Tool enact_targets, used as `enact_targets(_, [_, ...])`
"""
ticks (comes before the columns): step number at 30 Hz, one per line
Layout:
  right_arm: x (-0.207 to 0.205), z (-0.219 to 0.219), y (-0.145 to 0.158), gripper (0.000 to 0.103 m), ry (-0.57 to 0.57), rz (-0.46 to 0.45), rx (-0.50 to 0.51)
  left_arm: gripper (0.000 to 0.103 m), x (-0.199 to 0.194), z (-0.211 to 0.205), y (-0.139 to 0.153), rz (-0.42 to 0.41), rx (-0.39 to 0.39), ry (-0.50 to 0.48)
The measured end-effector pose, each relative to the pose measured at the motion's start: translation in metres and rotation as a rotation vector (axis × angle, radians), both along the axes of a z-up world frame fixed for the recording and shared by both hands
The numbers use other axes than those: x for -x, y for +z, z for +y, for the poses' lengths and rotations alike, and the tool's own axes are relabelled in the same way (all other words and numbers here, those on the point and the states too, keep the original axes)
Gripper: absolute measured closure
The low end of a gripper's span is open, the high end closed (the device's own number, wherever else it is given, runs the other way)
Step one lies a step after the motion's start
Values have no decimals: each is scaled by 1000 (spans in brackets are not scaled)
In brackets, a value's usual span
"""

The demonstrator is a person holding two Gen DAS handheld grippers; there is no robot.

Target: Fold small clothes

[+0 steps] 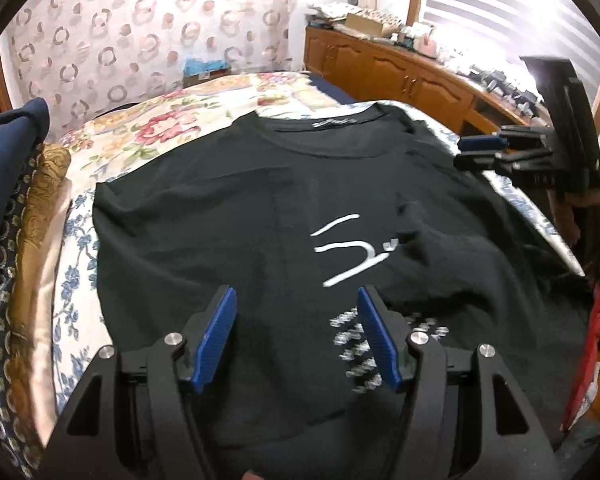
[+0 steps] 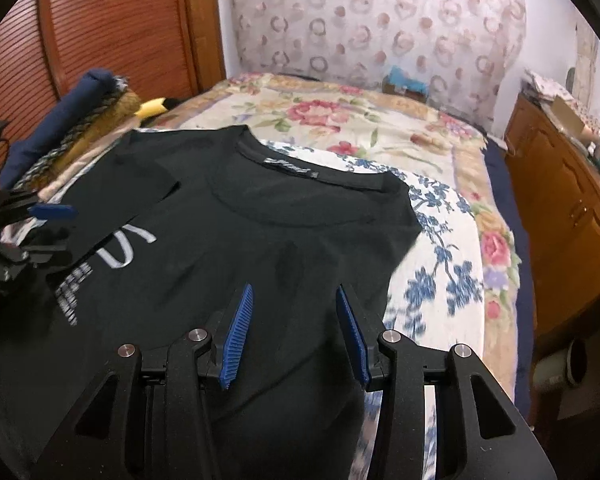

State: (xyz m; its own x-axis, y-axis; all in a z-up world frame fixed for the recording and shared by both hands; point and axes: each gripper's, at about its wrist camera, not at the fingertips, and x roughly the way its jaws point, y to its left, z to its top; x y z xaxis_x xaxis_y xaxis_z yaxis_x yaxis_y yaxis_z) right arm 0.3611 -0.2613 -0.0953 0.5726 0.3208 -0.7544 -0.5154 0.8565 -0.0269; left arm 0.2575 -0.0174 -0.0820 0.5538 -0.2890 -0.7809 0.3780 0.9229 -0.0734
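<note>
Nearest, the left gripper [image 1: 296, 340] and right gripper [image 2: 294, 332] both hover with jaws wide and nothing between them, over a black shirt [image 1: 228, 216]. It lies spread on the floral bed [image 2: 380, 128], its sleeves apparently folded inward, collar at the far end.

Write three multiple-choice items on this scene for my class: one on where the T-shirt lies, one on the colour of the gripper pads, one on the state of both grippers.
1. The black T-shirt lies:
A on the bed
B in a drawer
C on a hanger

2. The gripper pads are:
A red
B blue
C green

3. The left gripper and right gripper are:
A both shut on cloth
B one open, one shut
C both open, holding nothing

Answers: 1 A, it is spread over the floral bedspread; 2 B, ribbed blue pads line the fingers; 3 C, a clear gap shows between each pair.
</note>
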Motion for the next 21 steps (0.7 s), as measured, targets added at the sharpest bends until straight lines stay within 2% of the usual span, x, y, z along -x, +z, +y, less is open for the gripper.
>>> enact_targets(4, [-21, -3, -3, 60, -44, 17, 18, 41, -9, 5, -14, 40, 1, 8])
enact_targets(9, [-34, -13, -2, 60, -72, 36, 25, 40, -3, -4, -17, -20, -68, -19])
enact_targets(15, [-44, -19, -13, 60, -82, 93, -1, 39, -2, -2, -16, -35, -61, -2])
enact_targets(17, [-45, -20, -15, 66, -75, 99, -13, 38, -3, -1, -16, -36, -62, 2])
enact_targets(21, [-45, -20, -16, 97, -40, 88, -32, 38, -5, -3, -16, -36, -64, 7])
